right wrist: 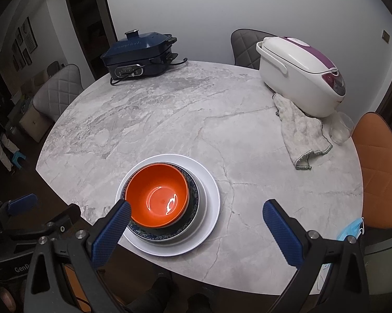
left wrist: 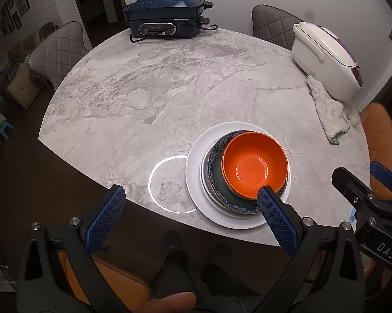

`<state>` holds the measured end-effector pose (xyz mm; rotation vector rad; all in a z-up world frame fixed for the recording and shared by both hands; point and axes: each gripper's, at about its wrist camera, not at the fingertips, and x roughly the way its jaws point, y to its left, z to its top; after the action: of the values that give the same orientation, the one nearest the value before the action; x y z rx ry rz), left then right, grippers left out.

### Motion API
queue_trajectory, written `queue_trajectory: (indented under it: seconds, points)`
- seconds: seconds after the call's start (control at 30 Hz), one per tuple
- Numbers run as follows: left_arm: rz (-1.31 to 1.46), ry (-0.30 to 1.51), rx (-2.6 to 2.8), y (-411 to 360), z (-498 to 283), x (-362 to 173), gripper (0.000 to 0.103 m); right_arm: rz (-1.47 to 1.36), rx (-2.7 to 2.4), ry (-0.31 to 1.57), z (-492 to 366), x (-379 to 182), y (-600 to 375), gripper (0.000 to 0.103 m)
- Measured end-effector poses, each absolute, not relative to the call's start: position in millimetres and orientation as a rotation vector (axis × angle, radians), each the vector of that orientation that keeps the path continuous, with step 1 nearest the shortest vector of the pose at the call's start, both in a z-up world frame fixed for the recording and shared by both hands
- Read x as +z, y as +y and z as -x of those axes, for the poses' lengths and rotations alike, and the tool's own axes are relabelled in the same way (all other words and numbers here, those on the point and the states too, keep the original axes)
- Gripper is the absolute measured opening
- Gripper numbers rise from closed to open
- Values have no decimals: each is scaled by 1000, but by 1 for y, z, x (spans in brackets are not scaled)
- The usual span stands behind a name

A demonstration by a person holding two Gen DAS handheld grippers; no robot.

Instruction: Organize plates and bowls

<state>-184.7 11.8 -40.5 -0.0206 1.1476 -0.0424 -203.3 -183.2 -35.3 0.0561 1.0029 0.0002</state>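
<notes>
An orange bowl [left wrist: 254, 165] sits in a dark blue patterned bowl [left wrist: 216, 180], stacked on a large white plate [left wrist: 196, 177] near the front edge of the marble table [left wrist: 143, 91]. The same stack shows in the right wrist view: orange bowl [right wrist: 156, 195], blue bowl [right wrist: 193, 195], white plate [right wrist: 209, 182]. My left gripper [left wrist: 190, 198] is open and empty, above the table's front edge, left of the stack. My right gripper [right wrist: 196, 208] is open and empty, hovering over the stack's right side. Neither touches the dishes.
A dark blue electric cooker [left wrist: 167, 15] stands at the far side. A white and purple rice cooker [right wrist: 300, 70] stands at the right with a grey cloth [right wrist: 300, 135] and a clear glass [right wrist: 340, 127]. A blue face mask [right wrist: 351, 230] lies at the right edge. Chairs surround the table.
</notes>
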Motion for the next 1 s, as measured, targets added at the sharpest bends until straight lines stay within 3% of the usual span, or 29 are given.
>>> queue_trajectory:
  seconds: [1.0]
  points:
    - [19, 1125, -46, 8, 185, -28, 102, -53, -3, 1007, 202, -36, -181, 103]
